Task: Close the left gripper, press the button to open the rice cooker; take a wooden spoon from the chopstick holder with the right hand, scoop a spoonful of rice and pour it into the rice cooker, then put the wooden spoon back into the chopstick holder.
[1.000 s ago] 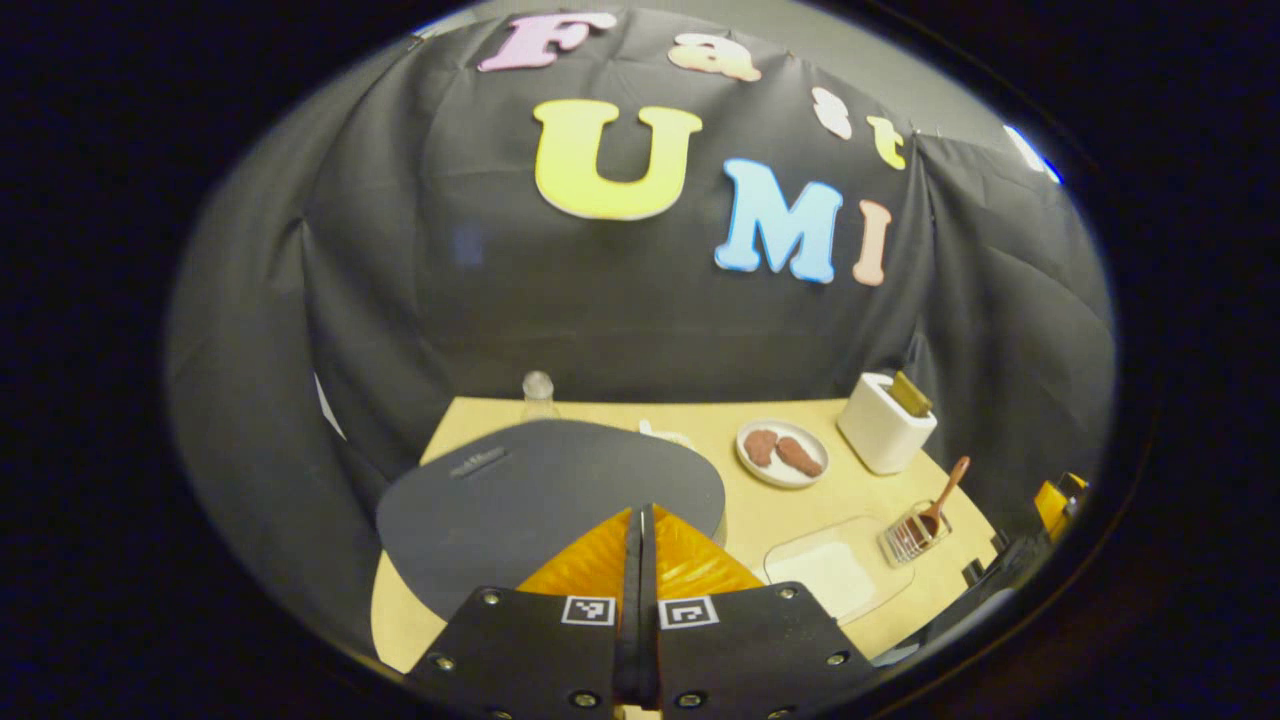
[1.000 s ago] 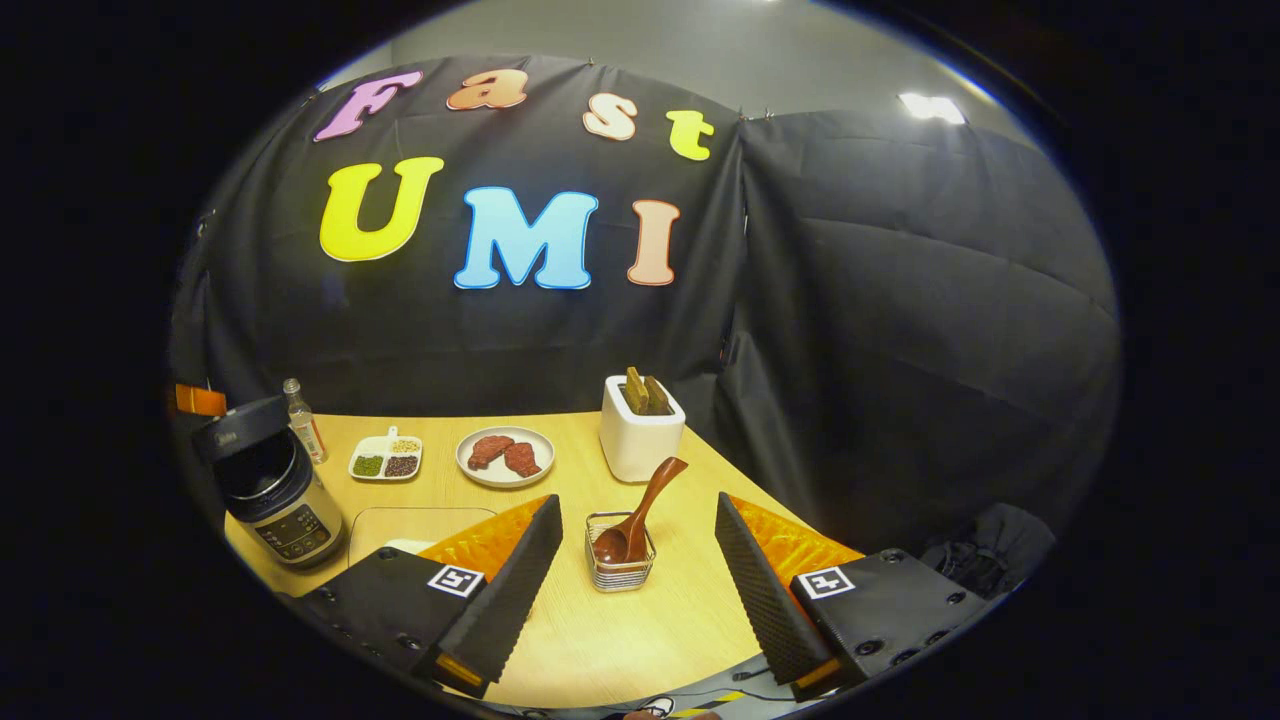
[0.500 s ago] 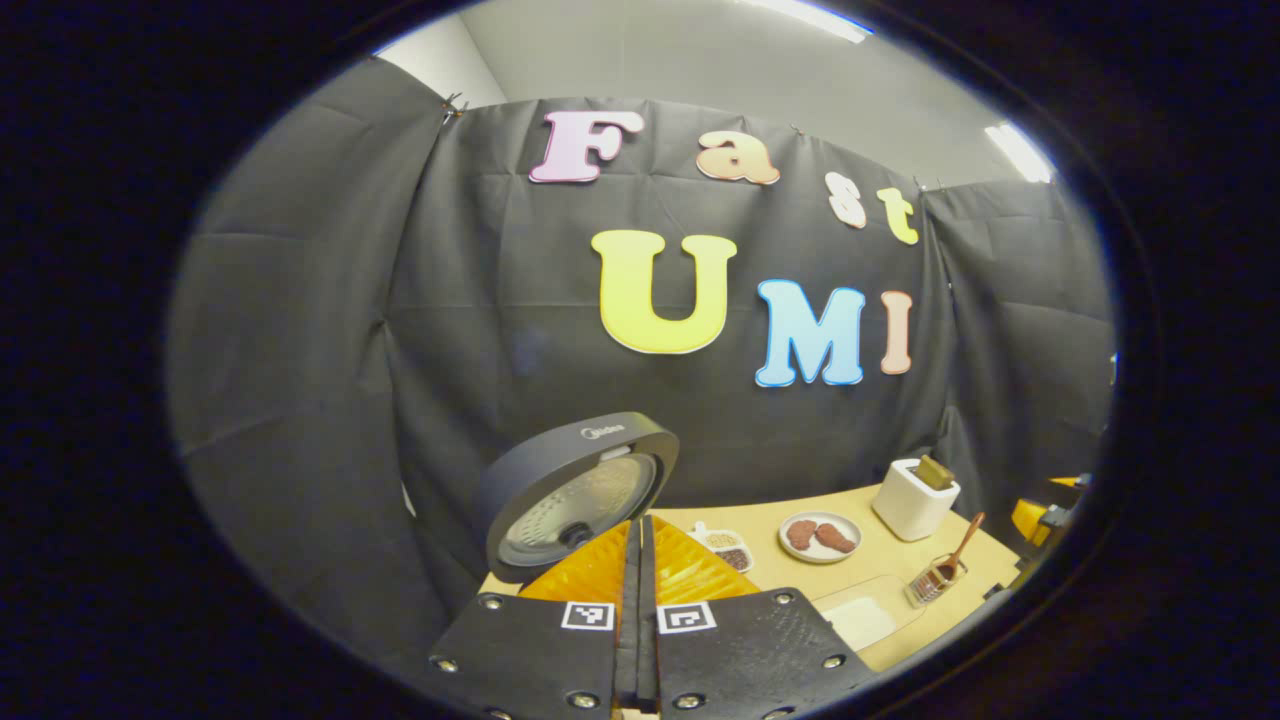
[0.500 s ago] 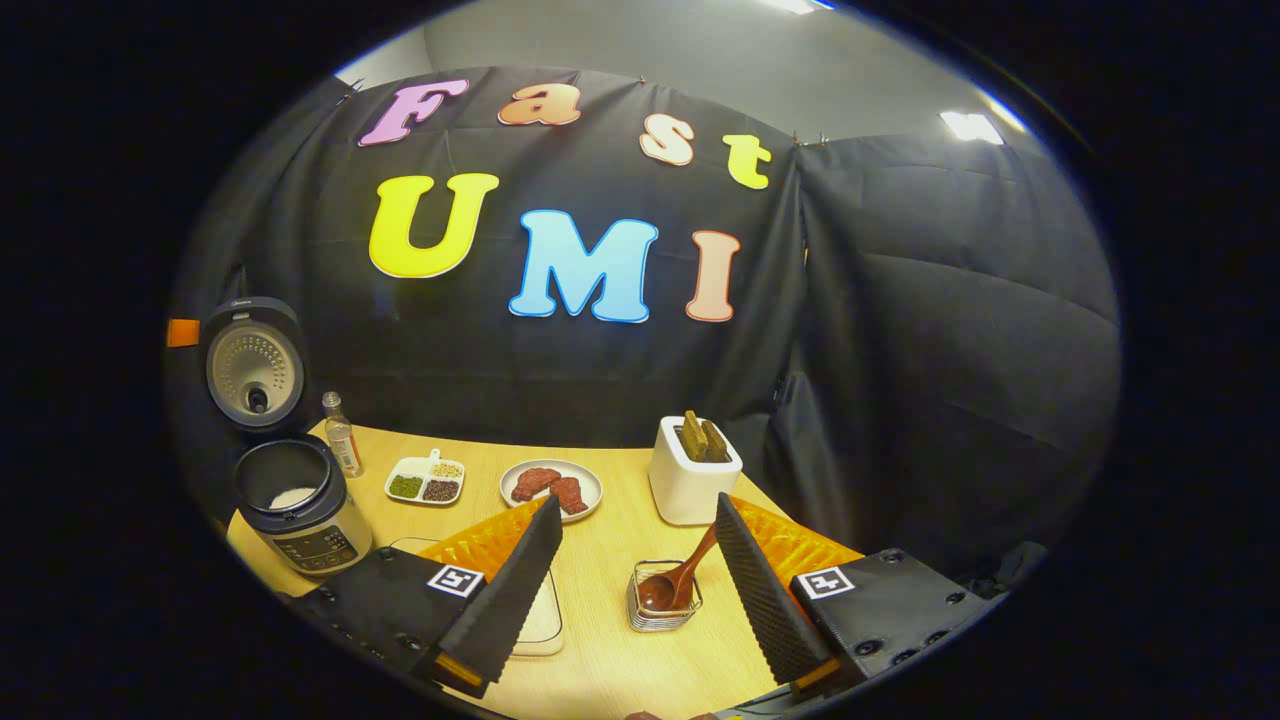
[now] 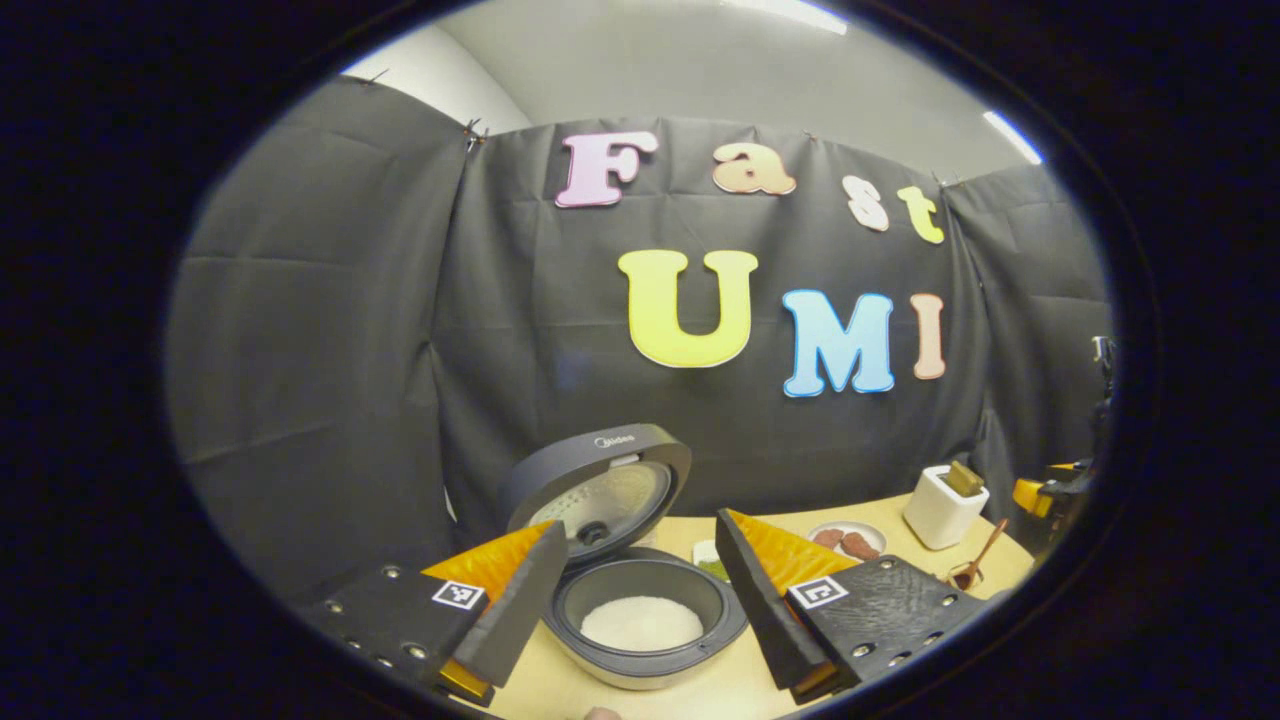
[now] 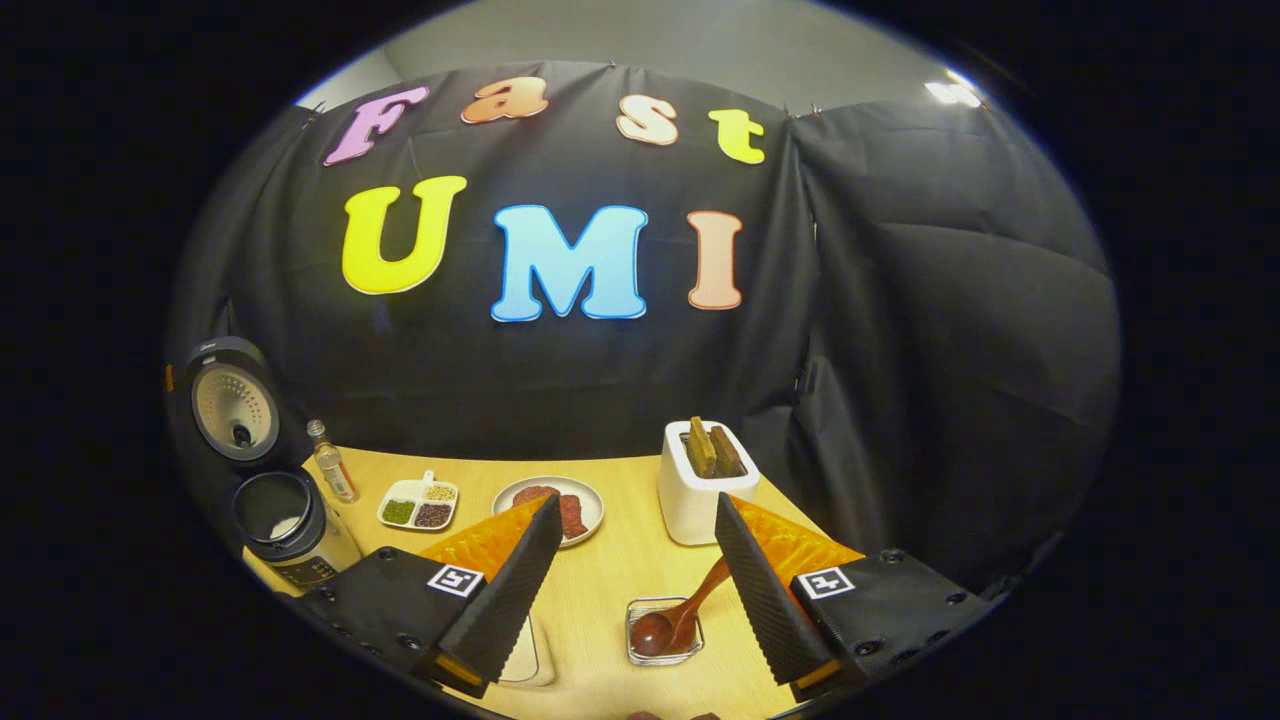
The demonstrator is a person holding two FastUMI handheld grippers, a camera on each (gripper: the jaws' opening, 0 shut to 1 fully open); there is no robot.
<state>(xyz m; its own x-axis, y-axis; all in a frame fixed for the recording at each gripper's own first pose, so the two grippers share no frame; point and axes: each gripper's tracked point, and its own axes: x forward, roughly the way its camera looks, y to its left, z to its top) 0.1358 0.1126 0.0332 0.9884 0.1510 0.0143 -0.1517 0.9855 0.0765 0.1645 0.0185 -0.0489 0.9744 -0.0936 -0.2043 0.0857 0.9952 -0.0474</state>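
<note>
Rice cooker [image 5: 645,600] is sitting lid-up near the table's [image 6: 610,570] left edge, white rice showing inside. Left gripper [image 5: 640,590] is hanging spread apart over it, grasping nothing. Right gripper [image 6: 635,580] is hovering released above the wooden spoon [image 6: 665,625] leaning in the chopstick holder [image 6: 664,634] near the front edge.

Left gripper [image 5: 640,590] parted from shut to wide open, rice cooker [image 5: 640,620] lid now up ahead of it. Right gripper [image 6: 635,580] nearer the wooden spoon [image 6: 672,620], now between its fingers.
</note>
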